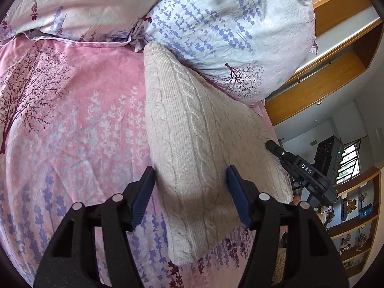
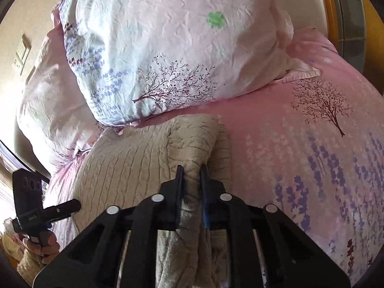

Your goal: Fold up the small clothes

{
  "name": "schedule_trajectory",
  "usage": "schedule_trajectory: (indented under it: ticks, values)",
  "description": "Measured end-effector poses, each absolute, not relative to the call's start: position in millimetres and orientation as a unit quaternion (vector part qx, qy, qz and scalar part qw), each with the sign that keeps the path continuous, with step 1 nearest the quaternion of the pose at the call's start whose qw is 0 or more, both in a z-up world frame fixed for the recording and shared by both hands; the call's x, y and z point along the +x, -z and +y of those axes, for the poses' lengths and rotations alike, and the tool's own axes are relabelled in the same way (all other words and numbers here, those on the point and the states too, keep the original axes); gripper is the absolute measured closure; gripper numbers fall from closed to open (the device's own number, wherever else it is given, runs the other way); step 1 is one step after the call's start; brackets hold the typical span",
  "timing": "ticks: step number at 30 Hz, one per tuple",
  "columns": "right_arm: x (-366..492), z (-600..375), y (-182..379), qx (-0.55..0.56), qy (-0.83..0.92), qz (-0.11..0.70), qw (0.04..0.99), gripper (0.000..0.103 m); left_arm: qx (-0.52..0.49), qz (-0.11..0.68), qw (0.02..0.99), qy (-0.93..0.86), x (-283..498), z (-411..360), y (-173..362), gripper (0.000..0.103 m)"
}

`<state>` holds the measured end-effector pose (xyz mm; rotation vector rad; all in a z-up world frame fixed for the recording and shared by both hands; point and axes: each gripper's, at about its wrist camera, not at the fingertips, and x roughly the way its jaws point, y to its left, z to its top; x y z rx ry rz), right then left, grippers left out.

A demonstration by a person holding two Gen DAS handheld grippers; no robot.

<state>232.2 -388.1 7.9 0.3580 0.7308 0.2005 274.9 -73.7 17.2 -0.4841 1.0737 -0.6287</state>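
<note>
A beige cable-knit sweater (image 1: 192, 148) lies on the pink floral bed sheet (image 1: 72, 120), one end near the pillows. My left gripper (image 1: 190, 180) is open, its blue-padded jaws spread above the sweater's near part, holding nothing. In the right wrist view the sweater (image 2: 134, 163) is bunched, and my right gripper (image 2: 192, 170) is shut on a raised fold of it. The right gripper also shows at the sweater's right edge in the left wrist view (image 1: 272, 145). The left gripper (image 2: 72, 206), held in a hand, shows at the lower left of the right wrist view.
Two floral pillows (image 1: 228, 31) lie at the head of the bed, touching the sweater's far end. A wooden headboard (image 1: 324, 84) and shelves with small items (image 1: 355, 216) stand to the right. The pink sheet (image 2: 312, 156) spreads right of the sweater.
</note>
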Motion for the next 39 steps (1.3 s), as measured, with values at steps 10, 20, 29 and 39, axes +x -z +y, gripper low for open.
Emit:
schedule_trajectory:
  ticks: [10,20,29,39]
  values:
    - [238,-411,15,0.213,-0.035,0.369,0.904,0.094,-0.216,0.51,0.774,0.306,268,-89,-11,0.041]
    - [174,-434,9,0.309,-0.11,0.35,0.877,0.054,-0.232,0.519,0.761,0.312,253,-71,-8,0.047]
    - [144,-394,9,0.229,-0.122,0.338,0.905,0.094,-0.248,0.52,0.752,0.319,236,-70,0,0.083]
    - [144,-382,18,0.133,-0.05,0.369,0.918,0.094,-0.271,0.501,0.762,0.306,213,-57,15,0.087]
